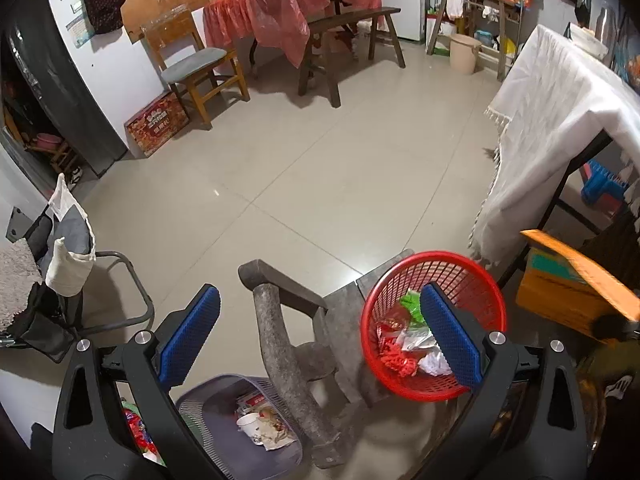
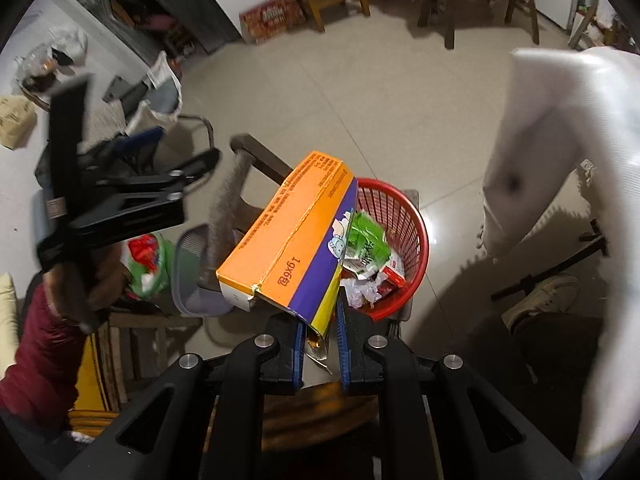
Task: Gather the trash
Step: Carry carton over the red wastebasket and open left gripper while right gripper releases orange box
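The orange-and-purple box (image 2: 288, 236) is clamped by its lower end in the right gripper (image 2: 318, 340), its blue pads pressed on the flattened flap, and it tilts up and away over the near rim of the red basket (image 2: 412, 216). The basket sits on a dark wooden stool (image 1: 340, 320) and holds a green wrapper (image 2: 366, 240), crumpled paper (image 2: 360, 292) and a red packet (image 2: 394, 272). Just left of the stool, lower down, a grey basket (image 1: 224, 400) holds a paper cup (image 1: 250, 426) and printed scraps. The left gripper (image 1: 320, 328) hangs above the stool with its jaws wide apart and nothing between them. A white cloth (image 1: 552, 120) drapes a worktop to the right, over tiled floor (image 1: 280, 168).
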The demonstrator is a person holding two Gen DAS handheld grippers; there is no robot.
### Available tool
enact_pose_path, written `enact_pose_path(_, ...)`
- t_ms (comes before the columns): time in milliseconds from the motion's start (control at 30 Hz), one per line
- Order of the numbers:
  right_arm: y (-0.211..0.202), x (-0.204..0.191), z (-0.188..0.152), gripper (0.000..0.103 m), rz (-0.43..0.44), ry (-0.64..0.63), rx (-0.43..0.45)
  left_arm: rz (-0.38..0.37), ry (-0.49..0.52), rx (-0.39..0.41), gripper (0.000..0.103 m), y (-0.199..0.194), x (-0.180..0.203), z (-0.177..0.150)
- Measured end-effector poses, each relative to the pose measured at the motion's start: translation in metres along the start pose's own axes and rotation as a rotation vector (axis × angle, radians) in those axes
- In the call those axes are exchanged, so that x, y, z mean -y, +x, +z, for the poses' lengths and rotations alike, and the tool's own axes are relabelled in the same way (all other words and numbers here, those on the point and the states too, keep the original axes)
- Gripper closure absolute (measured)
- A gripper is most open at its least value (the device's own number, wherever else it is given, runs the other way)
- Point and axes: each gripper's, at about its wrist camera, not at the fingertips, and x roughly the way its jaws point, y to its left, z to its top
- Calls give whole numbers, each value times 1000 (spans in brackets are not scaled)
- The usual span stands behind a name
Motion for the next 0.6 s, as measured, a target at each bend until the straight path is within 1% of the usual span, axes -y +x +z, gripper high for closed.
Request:
enact_pose_path(133,30,2,8,88,-34,-7,-63,28,11,-16,7,8,1,-7)
enact_pose_path(300,67,6,19,86,-87,-48,-115,36,15,-28,7,13,1,-13)
enact_pose_path(333,75,6,22,73,-90,-58,-124,37,16,-29,7,14,0,-14)
enact_pose_path(367,79,7,23,55,-97,-66,-126,38,18,-30,7,14,1,-15)
enact_pose_path(400,83,6,25,51,-115,-72,-119,39,19,-30,7,14,3,-16)
enact_pose_path(467,85,5,24,50,-145,-86,-99,43,26,-31,7,14,6,-17)
enact_pose_path(600,70,-2,17,50,-161,-117,-57,44,41,-24,7,13,13,-16)
